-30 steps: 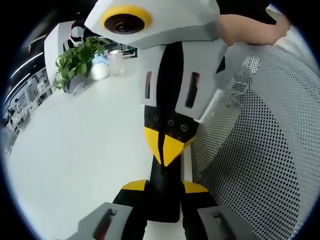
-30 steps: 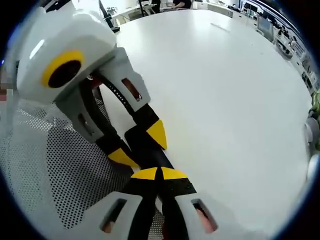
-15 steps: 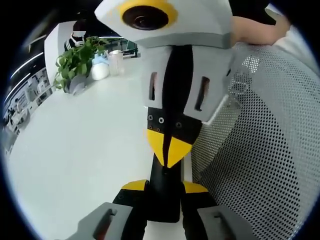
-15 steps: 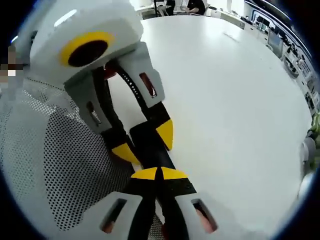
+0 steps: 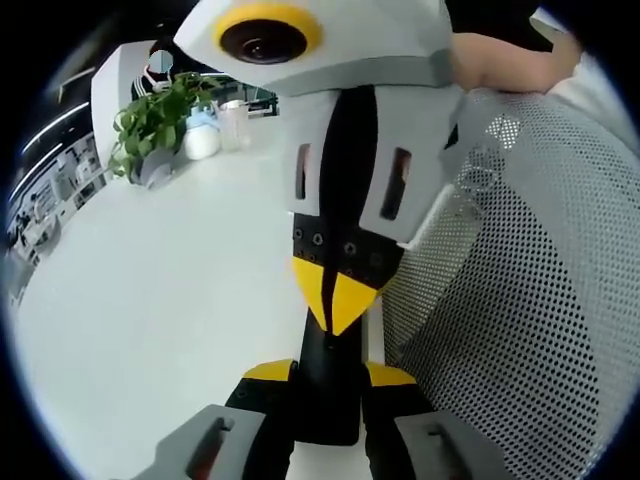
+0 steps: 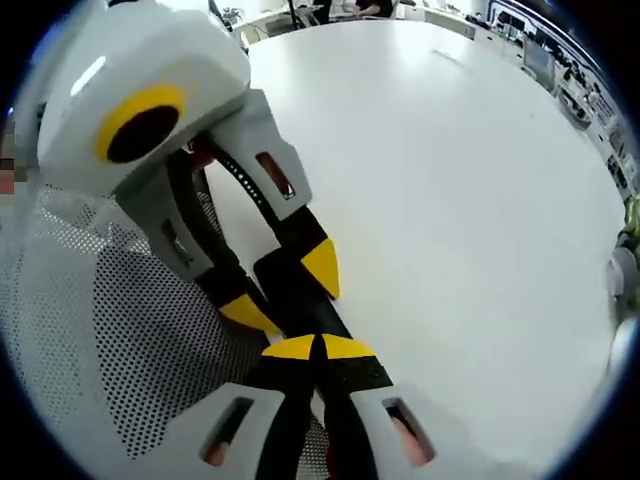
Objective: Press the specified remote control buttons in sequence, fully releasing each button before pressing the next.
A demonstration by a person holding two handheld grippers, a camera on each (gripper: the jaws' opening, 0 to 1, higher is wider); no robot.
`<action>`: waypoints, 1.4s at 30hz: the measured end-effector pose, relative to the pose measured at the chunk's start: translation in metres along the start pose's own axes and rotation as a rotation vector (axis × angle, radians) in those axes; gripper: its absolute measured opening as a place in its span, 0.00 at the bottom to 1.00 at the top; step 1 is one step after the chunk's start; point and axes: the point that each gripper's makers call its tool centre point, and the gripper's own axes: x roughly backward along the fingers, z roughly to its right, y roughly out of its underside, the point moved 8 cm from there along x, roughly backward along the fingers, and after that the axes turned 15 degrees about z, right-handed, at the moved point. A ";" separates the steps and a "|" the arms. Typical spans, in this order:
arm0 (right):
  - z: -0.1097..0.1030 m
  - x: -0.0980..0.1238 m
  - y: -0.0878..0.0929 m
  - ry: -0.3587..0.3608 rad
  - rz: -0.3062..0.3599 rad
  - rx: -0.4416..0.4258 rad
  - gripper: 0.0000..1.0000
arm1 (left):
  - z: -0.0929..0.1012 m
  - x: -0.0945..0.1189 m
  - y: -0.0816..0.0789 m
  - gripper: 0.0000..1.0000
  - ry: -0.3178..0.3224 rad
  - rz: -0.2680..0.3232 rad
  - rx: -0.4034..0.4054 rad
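White tabletop (image 5: pixel 150 300) spreads out to a distant potted plant (image 5: pixel 150 125). The left claw (image 5: pixel 328 372) clamps the black remote control (image 5: pixel 328 405). The right claw (image 5: pixel 335 300), tips pinched together, bears down on it beside white mesh (image 5: pixel 520 300). An off-centre push could twist the remote or catch a neighbouring button. Since half a second ago the right claw's body has leaned left, its tips unmoved.

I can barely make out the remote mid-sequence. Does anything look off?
Nothing spilled or broken. The remote is clamped in the left gripper, and the right gripper covers most of it with shut tips.
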 end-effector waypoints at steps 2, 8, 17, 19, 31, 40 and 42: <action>-0.001 0.000 0.000 0.000 0.000 0.005 0.00 | 0.000 0.000 0.000 0.25 0.001 0.000 0.000; -0.002 -0.001 -0.001 -0.010 0.011 0.019 0.00 | 0.000 0.000 0.000 0.25 0.001 -0.002 -0.003; -0.003 -0.002 -0.004 -0.023 0.037 -0.004 0.00 | 0.000 0.000 0.000 0.25 0.003 -0.005 -0.004; -0.004 -0.002 -0.004 -0.023 0.039 0.003 0.00 | -0.001 0.000 0.000 0.25 0.003 -0.005 -0.004; -0.007 -0.005 -0.003 -0.035 0.028 0.024 0.00 | -0.001 -0.001 0.000 0.25 0.005 -0.008 -0.009; -0.005 -0.006 -0.002 -0.035 0.042 -0.025 0.00 | -0.001 -0.001 0.000 0.25 0.006 -0.010 -0.015; -0.005 -0.006 -0.002 -0.033 0.039 -0.032 0.00 | -0.001 -0.001 0.000 0.25 0.007 -0.011 -0.015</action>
